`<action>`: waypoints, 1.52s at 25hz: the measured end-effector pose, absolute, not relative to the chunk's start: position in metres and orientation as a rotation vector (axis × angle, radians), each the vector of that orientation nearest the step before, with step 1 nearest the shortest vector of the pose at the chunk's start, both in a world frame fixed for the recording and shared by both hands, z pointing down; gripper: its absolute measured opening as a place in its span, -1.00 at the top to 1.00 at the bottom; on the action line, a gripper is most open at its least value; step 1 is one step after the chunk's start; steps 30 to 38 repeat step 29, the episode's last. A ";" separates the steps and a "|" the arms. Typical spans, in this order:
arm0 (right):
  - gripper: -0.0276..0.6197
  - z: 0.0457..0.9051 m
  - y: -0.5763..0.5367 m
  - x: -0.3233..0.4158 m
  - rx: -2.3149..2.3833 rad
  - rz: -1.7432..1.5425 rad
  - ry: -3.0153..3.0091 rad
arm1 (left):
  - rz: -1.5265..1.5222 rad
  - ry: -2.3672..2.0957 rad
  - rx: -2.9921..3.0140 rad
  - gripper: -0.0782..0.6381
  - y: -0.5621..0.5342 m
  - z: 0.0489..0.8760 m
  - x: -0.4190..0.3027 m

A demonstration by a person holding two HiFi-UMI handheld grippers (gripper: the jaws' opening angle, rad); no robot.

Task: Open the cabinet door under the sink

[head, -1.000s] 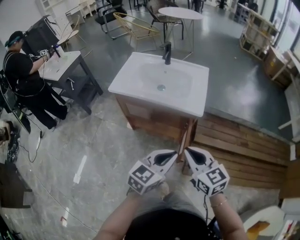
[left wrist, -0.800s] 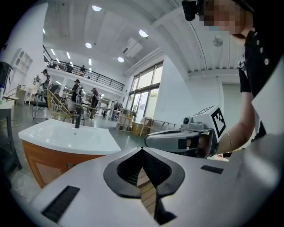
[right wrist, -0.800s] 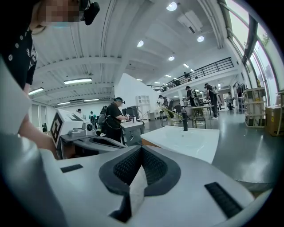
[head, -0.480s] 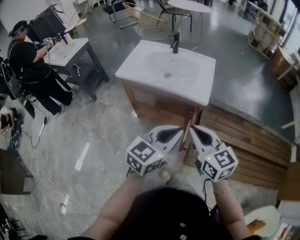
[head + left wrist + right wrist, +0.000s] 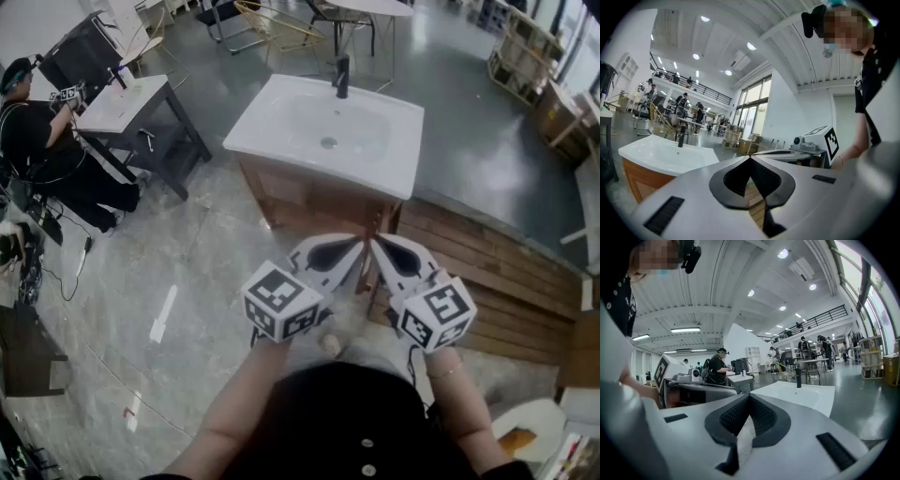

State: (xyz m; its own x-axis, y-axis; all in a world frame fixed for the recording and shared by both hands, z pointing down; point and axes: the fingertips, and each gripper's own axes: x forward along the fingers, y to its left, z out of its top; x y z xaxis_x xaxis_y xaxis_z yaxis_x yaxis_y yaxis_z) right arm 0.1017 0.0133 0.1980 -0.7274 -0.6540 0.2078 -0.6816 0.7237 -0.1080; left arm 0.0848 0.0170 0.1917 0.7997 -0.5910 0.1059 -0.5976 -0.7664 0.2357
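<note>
A white sink (image 5: 328, 131) with a black faucet (image 5: 341, 77) sits on a wooden cabinet (image 5: 305, 202) in the middle of the head view. My left gripper (image 5: 357, 243) and right gripper (image 5: 374, 243) hover side by side in front of the cabinet's near right corner. Their tips are close together and touch nothing. Both are shut and empty. In the left gripper view its jaws (image 5: 750, 157) meet at a point, with the sink (image 5: 661, 154) and the cabinet (image 5: 640, 178) off to the left. The right gripper view shows its own tips (image 5: 749, 396) closed, with the sink (image 5: 797, 397) ahead.
A person (image 5: 42, 150) works at a dark table with a white top (image 5: 122, 103) at the left. Wooden planking (image 5: 487, 272) runs along the floor to the right of the cabinet. A round table (image 5: 375, 7) and chairs stand behind the sink. Cables (image 5: 56, 281) trail at the far left.
Both grippers have risen together toward the head camera and look larger, and their tips now overlap the cabinet's lower corner. Both jaws stayed shut.
</note>
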 end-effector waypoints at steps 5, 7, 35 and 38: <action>0.89 0.198 0.016 0.101 1.074 0.260 -2.770 | 0.023 -0.930 2.717 0.76 0.017 0.191 0.084; 0.89 0.197 0.017 0.101 1.070 0.257 -2.774 | 0.029 -0.937 2.715 0.76 0.019 0.191 0.084; 0.89 0.195 0.028 0.101 1.063 0.226 -2.790 | 0.059 -0.919 2.726 0.76 0.036 0.192 0.084; 0.89 0.195 0.028 0.101 1.063 0.226 -2.790 | 0.059 -0.919 2.726 0.76 0.036 0.192 0.084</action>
